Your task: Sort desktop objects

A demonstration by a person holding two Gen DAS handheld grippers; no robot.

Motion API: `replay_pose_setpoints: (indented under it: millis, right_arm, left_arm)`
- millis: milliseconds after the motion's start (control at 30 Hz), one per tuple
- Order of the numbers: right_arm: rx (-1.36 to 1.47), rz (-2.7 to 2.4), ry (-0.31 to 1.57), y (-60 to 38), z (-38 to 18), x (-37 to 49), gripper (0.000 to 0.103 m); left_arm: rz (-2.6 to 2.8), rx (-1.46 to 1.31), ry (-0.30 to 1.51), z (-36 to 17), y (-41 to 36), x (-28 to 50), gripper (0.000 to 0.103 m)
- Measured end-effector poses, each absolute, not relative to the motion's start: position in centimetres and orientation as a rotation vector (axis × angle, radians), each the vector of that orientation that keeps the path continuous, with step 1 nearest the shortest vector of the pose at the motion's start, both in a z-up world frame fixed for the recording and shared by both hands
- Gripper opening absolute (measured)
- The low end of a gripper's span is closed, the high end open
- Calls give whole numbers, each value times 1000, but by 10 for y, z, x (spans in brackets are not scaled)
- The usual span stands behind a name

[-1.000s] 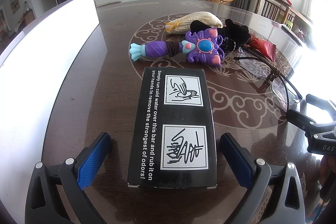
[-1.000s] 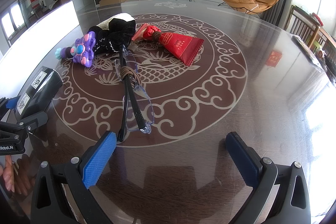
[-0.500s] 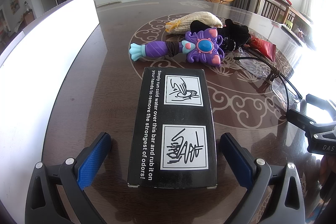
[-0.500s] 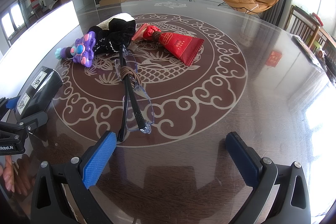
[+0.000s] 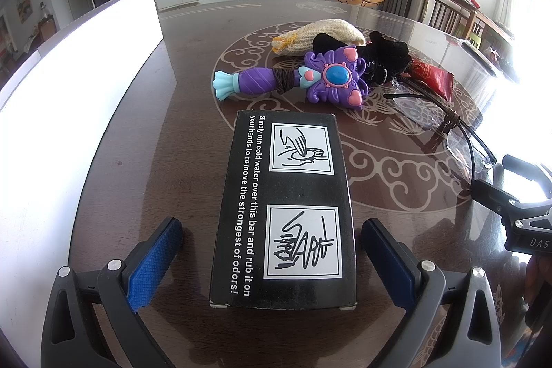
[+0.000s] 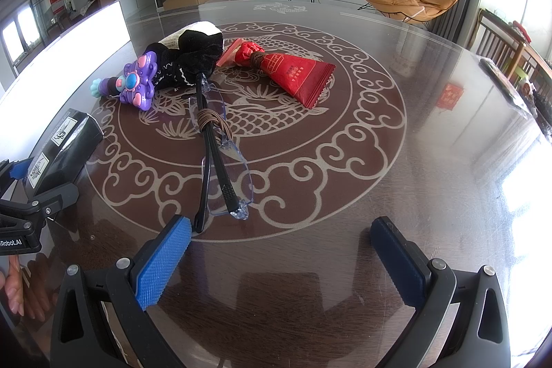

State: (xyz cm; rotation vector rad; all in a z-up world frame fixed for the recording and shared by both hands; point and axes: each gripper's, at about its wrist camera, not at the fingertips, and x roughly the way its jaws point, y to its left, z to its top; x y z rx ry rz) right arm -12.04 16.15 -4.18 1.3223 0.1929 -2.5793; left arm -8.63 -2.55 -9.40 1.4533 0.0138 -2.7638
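A black box (image 5: 286,206) with white printed text lies flat on the dark table, its near end between the blue pads of my left gripper (image 5: 272,259), which is open and not touching it. Beyond it lie a purple toy wand (image 5: 293,80), a black cloth (image 5: 383,57), a cream knitted pouch (image 5: 321,35), a red packet (image 5: 433,78) and clear glasses (image 5: 448,126) bound with brown cord. My right gripper (image 6: 281,259) is open over bare table, just short of the glasses (image 6: 220,161). The red packet (image 6: 293,71), wand (image 6: 132,83) and box (image 6: 63,143) show there too.
A long bright white panel (image 5: 69,85) runs along the table's left side. The table (image 6: 431,161) is glossy dark wood with a pale scroll pattern. A hand (image 6: 13,285) holds the left gripper's body (image 6: 31,212). Chairs stand at the far right.
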Motion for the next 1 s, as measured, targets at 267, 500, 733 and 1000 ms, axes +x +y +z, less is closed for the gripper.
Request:
replay_pose_setpoints:
  millis: [267, 500, 733, 1000]
  right_arm:
    - [1322, -2579, 193, 162, -42, -121, 103]
    - [1322, -2579, 193, 162, -42, -120, 103]
    - [1322, -2579, 193, 162, -42, -120, 103]
    - [1322, -2579, 193, 162, -42, -120, 103]
  left_arm:
    - [-2764, 1453, 14, -95, -26, -86, 103]
    - [-2764, 1453, 13, -95, -26, -86, 103]
    - [-2764, 1453, 14, -94, -28, -85, 103]
    - [-2765, 1452, 14, -95, -28, -85, 103]
